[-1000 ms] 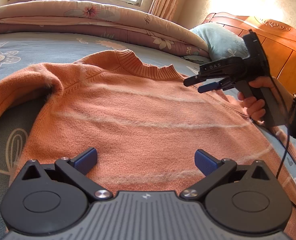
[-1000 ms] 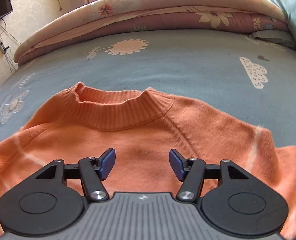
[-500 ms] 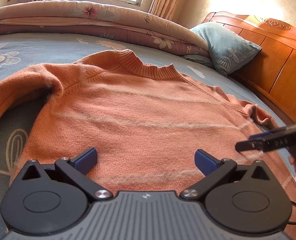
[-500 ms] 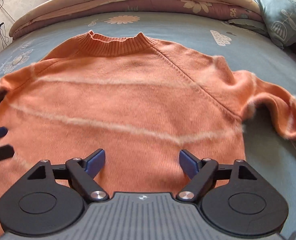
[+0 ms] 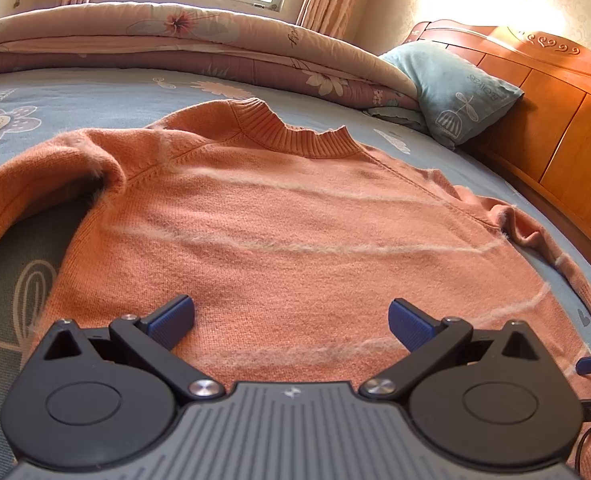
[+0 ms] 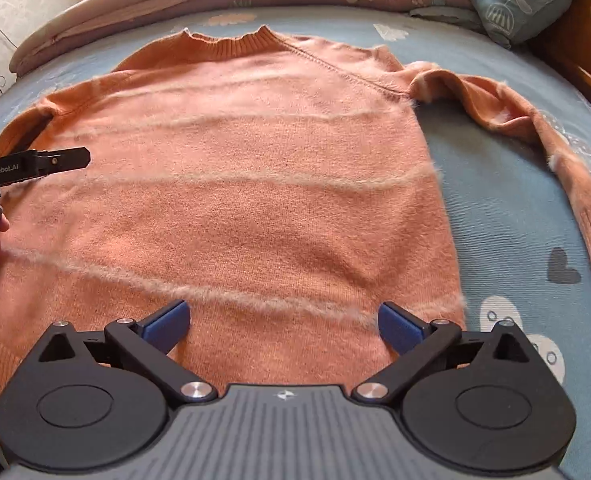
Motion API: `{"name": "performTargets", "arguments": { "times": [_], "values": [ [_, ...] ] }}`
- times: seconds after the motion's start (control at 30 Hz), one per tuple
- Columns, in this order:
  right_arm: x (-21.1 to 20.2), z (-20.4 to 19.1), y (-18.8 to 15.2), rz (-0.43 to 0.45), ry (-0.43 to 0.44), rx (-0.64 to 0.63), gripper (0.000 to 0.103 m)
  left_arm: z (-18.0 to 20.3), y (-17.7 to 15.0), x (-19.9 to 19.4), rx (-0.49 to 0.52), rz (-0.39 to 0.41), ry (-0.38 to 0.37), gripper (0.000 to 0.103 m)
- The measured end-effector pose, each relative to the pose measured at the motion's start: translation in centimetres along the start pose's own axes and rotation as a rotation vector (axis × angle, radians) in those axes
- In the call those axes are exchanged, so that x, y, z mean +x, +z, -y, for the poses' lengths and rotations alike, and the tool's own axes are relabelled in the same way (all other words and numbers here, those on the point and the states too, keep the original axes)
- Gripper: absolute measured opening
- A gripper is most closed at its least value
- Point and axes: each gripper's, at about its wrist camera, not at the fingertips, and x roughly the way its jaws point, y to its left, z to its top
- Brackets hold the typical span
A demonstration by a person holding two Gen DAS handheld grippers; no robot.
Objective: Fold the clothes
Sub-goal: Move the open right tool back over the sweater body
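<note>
An orange knit sweater [image 5: 295,220] with thin white stripes lies spread flat on the blue bed, collar at the far end; it also shows in the right wrist view [image 6: 247,184]. Its right sleeve [image 6: 535,148] trails out to the side and its left sleeve [image 5: 35,188] is bunched. My left gripper [image 5: 291,318] is open and empty above the hem area. My right gripper [image 6: 283,322] is open and empty above the lower right part of the sweater. The left gripper's body [image 6: 31,166] shows at the left edge of the right wrist view.
A blue floral bed sheet [image 5: 75,96] lies under the sweater. A rolled floral quilt [image 5: 175,36] lies along the far side. A teal pillow [image 5: 455,92] leans on the wooden headboard [image 5: 555,120] at the right.
My right gripper has pulled back from the collar to the hem end and opened wider. It has left the left wrist view except a blue tip at the right edge. The left gripper has held still.
</note>
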Motion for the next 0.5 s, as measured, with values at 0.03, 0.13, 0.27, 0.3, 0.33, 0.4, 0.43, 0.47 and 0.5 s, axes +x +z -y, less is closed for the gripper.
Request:
{"name": "performTargets", "arguments": {
  "times": [0.03, 0.13, 0.27, 0.3, 0.33, 0.4, 0.43, 0.47, 0.5],
  "values": [
    [-0.4, -0.1, -0.2, 0.008, 0.007, -0.003, 0.102, 0.0, 0.0, 0.0, 0.002, -0.001, 0.002, 0.102],
    [-1.0, -0.5, 0.1, 0.063, 0.022, -0.022, 0.101, 0.1, 0.0, 0.0, 0.006, -0.001, 0.005, 0.102],
    [1.1, -0.3, 1.9, 0.081, 0.005, -0.053, 0.101, 0.1, 0.0, 0.0, 0.004, 0.0, 0.004, 0.102],
    [1.9, 0.2, 2.4, 0.069, -0.007, -0.046, 0.101, 0.0, 0.0, 0.0, 0.003, 0.0, 0.003, 0.102],
    [2.4, 1.0, 2.8, 0.064, -0.039, -0.031, 0.101, 0.0, 0.0, 0.0, 0.002, 0.0, 0.002, 0.102],
    [2.8, 2.9, 3.5, 0.075, -0.095, 0.022, 0.1, 0.0, 0.0, 0.0, 0.003, -0.001, 0.003, 0.102],
    [2.6, 4.0, 3.9, 0.082, -0.075, 0.082, 0.1, 0.1, 0.0, 0.0, 0.004, -0.001, 0.005, 0.102],
    [2.2, 4.7, 4.2, 0.093, -0.036, 0.143, 0.1, 0.1, 0.0, 0.0, 0.006, -0.002, 0.006, 0.102],
    [1.8, 5.1, 4.4, 0.109, -0.006, 0.18, 0.1, 0.1, 0.0, 0.0, 0.008, -0.003, 0.008, 0.102]
  ]
}}
